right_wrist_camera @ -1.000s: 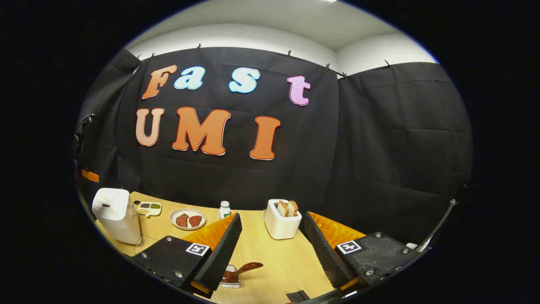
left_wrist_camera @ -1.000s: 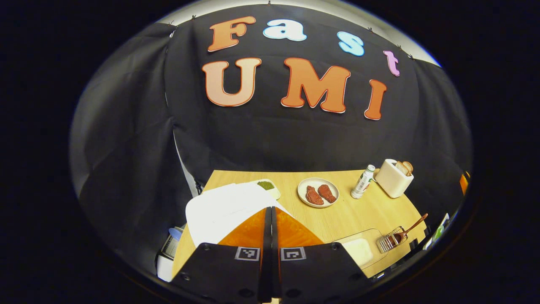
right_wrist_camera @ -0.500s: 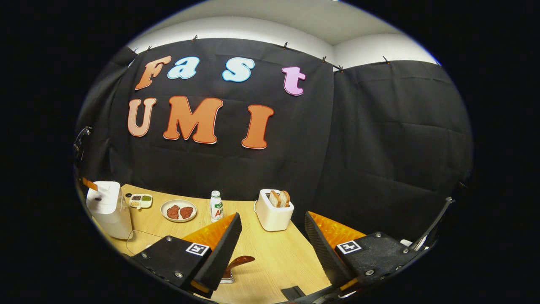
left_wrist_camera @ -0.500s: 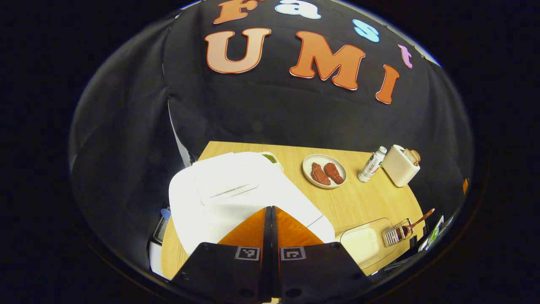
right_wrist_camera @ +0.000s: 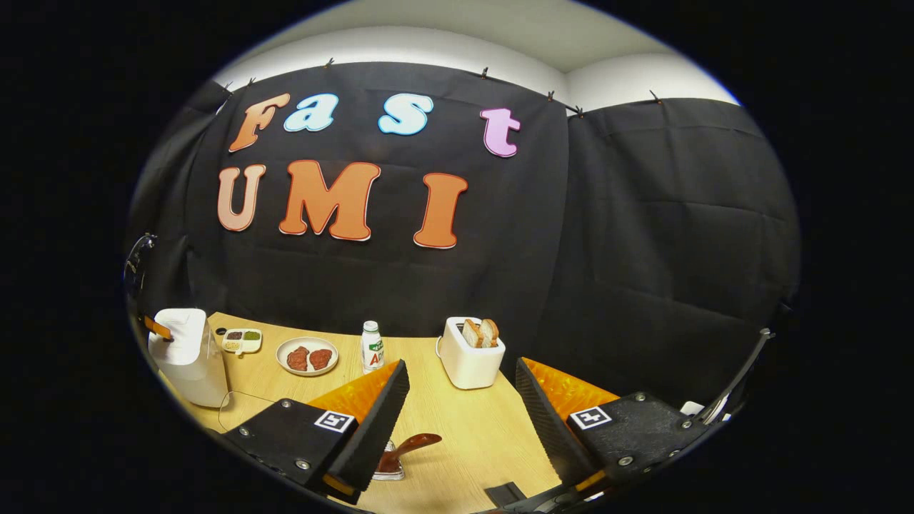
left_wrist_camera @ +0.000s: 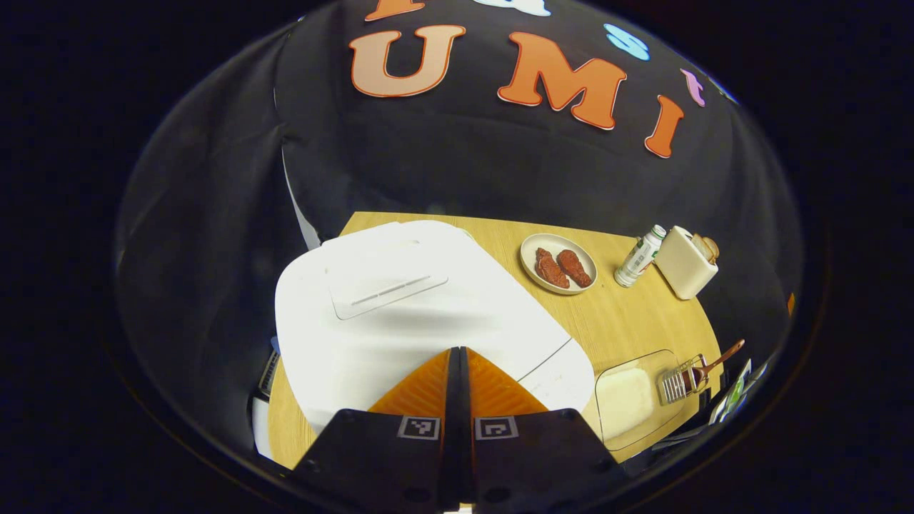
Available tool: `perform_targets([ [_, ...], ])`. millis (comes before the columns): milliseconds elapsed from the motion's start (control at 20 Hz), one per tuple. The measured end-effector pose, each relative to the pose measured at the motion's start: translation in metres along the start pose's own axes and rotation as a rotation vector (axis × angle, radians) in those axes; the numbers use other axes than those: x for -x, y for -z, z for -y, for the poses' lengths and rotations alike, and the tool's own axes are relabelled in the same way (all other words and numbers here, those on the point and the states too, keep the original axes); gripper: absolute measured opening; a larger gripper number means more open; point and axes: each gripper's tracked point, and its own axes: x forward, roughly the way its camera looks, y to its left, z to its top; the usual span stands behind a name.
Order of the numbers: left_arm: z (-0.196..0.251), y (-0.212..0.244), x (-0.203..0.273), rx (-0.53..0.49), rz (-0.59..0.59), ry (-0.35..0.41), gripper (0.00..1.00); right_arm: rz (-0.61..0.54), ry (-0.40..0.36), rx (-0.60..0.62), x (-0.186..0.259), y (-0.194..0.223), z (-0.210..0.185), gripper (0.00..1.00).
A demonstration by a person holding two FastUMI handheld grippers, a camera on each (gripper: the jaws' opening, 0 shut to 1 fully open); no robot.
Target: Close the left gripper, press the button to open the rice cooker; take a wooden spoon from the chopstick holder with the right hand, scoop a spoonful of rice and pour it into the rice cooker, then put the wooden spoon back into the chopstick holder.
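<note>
Early stage: left gripper [left_wrist_camera: 457,351] pinched together over closed cooker [left_wrist_camera: 407,314], button not yet pressed. Right gripper [right_wrist_camera: 460,389] spread wide; spoon [right_wrist_camera: 407,450] untouched in holder [right_wrist_camera: 389,467].

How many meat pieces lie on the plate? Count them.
2: left meat piece and right meat piece lie side by side on the plate, between the rice cooker and bottle.
</note>
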Motion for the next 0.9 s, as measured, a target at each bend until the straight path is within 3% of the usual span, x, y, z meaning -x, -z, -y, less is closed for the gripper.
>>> perform_targets([
  [50,0.0,0.009,0.0,-0.004,-0.031,-0.005,0.05,0.0,-0.001,0.001,0.0,0.0,-0.001,0.94],
  [400,0.001,-0.022,0.014,-0.086,0.126,-0.076,0.05,0.01,-0.001,-0.019,0.002,-0.004,0.003,0.94],
  [650,0.01,-0.108,0.095,-0.059,0.393,-0.108,0.04,0.026,-0.008,-0.042,0.005,-0.008,0.003,0.94],
  [900,0.022,-0.143,0.175,-0.026,0.609,-0.119,0.04,0.044,-0.025,-0.054,0.006,-0.011,0.0,0.94],
])
